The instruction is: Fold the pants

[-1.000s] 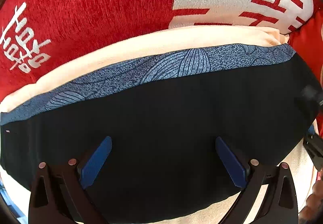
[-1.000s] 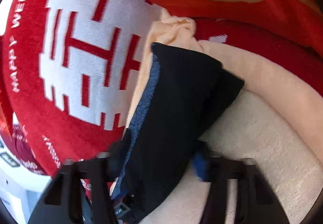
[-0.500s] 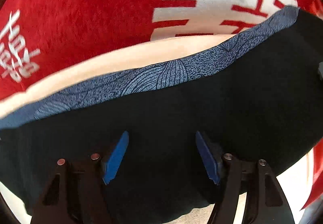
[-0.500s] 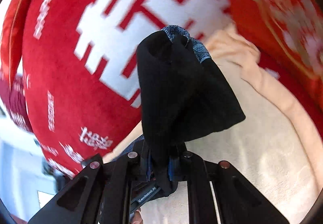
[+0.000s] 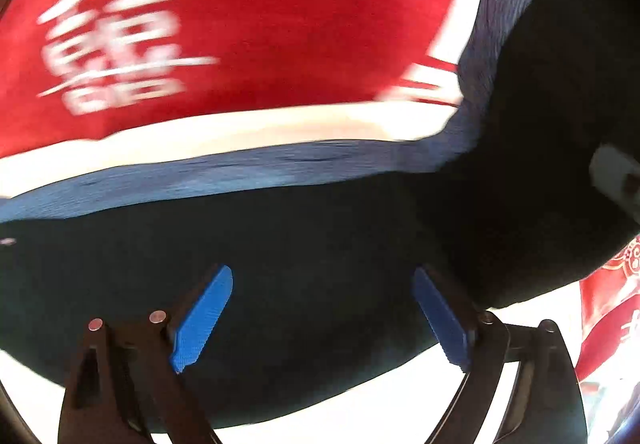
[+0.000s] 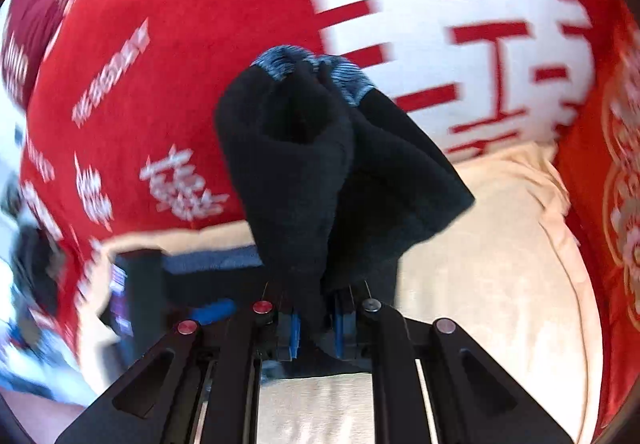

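Observation:
The pants are black with a blue patterned waistband. They lie on a cream blanket. My left gripper is open, its blue pads hovering over the black cloth. My right gripper is shut on one end of the pants and holds it lifted, so the cloth stands up in a bunch with the waistband on top. In the left wrist view this lifted end rises at the right.
Red cushions with white lettering stand right behind the pants. The cream blanket spreads to the right. A dark blurred device shows at the left of the right wrist view.
My right gripper closed on the pants' end and lifted it, swinging it left. My left gripper's jaws narrowed, then widened again over the cloth.

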A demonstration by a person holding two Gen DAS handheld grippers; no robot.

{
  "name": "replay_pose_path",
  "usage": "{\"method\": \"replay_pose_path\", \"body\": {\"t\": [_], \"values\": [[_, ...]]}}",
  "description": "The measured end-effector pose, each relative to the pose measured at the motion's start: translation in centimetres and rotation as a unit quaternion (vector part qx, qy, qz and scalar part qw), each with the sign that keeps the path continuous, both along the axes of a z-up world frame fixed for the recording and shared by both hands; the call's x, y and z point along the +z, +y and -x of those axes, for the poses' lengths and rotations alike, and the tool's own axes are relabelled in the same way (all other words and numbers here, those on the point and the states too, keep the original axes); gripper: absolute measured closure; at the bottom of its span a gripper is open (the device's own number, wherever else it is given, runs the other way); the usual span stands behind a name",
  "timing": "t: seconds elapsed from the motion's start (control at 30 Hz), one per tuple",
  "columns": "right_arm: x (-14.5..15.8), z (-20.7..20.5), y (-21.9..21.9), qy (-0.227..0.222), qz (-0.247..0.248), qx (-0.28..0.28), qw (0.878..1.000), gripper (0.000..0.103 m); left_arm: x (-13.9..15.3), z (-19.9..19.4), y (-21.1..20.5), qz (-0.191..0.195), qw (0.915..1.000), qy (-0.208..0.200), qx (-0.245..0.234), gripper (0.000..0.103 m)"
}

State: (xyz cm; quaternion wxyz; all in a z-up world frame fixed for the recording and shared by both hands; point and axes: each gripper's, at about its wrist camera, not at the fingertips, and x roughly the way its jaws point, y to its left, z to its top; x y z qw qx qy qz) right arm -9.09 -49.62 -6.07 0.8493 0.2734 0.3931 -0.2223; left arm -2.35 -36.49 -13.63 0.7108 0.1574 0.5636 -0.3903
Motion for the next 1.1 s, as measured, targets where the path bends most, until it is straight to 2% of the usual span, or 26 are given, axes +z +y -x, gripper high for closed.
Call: {"method": "replay_pose_path", "body": {"t": [0.1,0.23,0.3,0.4,0.47,0.53,0.57,0.63,0.67,0.7,0.73,0.77,0.8,0.83,0.9,0.97,1.03,1.1], "values": [[-1.5,-4.3,4.6,0.044,0.035,0.042,0.998,0.088,0.1,-3.5,4.6,-0.017,0.9993,0.006,0.033,0.010],[-5.3,-9.2,10.6,0.102,0.076,0.095,0.987,0.083,-0.8,-8.1,11.2,-0.047,0.9954,0.003,0.084,0.010],[-8.4,-10.9,13.3,0.149,0.104,0.121,0.976,0.080,-1.4,-9.5,13.3,-0.058,0.9932,0.004,0.101,0.010],[-12.0,-12.7,17.3,0.227,0.187,0.153,0.943,0.073,-2.3,-11.0,15.5,-0.068,0.9909,0.013,0.116,0.010],[-12.2,-12.8,20.0,0.248,0.250,0.188,0.917,0.057,-2.4,-11.2,16.1,-0.068,0.9907,0.015,0.117,0.010],[-11.0,-12.0,21.6,0.229,0.248,0.220,0.915,0.049,-2.3,-11.4,16.5,-0.063,0.9910,0.022,0.116,0.010],[-10.4,-11.6,21.8,0.221,0.239,0.227,0.918,0.048,-2.1,-11.3,16.4,-0.058,0.9911,0.029,0.116,0.010],[-8.9,-10.4,21.2,0.193,0.167,0.234,0.938,0.048,-1.3,-11.7,16.7,-0.046,0.9919,0.042,0.111,0.010],[-8.1,-9.7,19.8,0.172,0.103,0.214,0.956,0.048,-0.3,-11.7,17.0,-0.038,0.9928,0.049,0.103,0.010],[-7.8,-9.0,18.4,0.153,0.052,0.190,0.968,0.048,0.8,-11.9,16.7,-0.031,0.9936,0.054,0.095,0.010],[-7.4,-7.7,15.7,0.112,-0.038,0.138,0.983,0.048,1.5,-11.5,16.0,-0.022,0.9946,0.062,0.080,0.010],[-7.6,-6.7,13.8,0.079,-0.103,0.094,0.987,0.048,2.0,-11.3,15.4,-0.015,0.9952,0.068,0.069,0.010],[-8.0,-5.8,12.5,0.050,-0.153,0.057,0.985,0.048,2.3,-11.0,14.8,-0.008,0.9954,0.076,0.057,0.010],[-8.7,-4.4,10.1,0.009,-0.223,0.003,0.975,0.048,2.6,-10.7,14.0,-0.002,0.9956,0.082,0.045,0.010],[-10.3,-2.8,7.4,-0.035,-0.295,-0.063,0.953,0.048,3.1,-9.1,12.1,0.001,0.9965,0.081,0.019,0.010],[-11.5,-1.8,6.0,-0.055,-0.333,-0.098,0.936,0.048,3.5,-7.9,10.3,-0.004,0.9973,0.073,-0.006,0.010],[-12.2,-1.4,5.6,-0.068,-0.355,-0.111,0.926,0.048,3.8,-7.4,9.5,-0.005,0.9969,0.075,-0.020,0.011],[-13.1,-0.8,5.6,-0.074,-0.377,-0.126,0.915,0.048,3.4,-7.1,8.8,-0.010,0.9963,0.081,-0.026,0.016]]}}
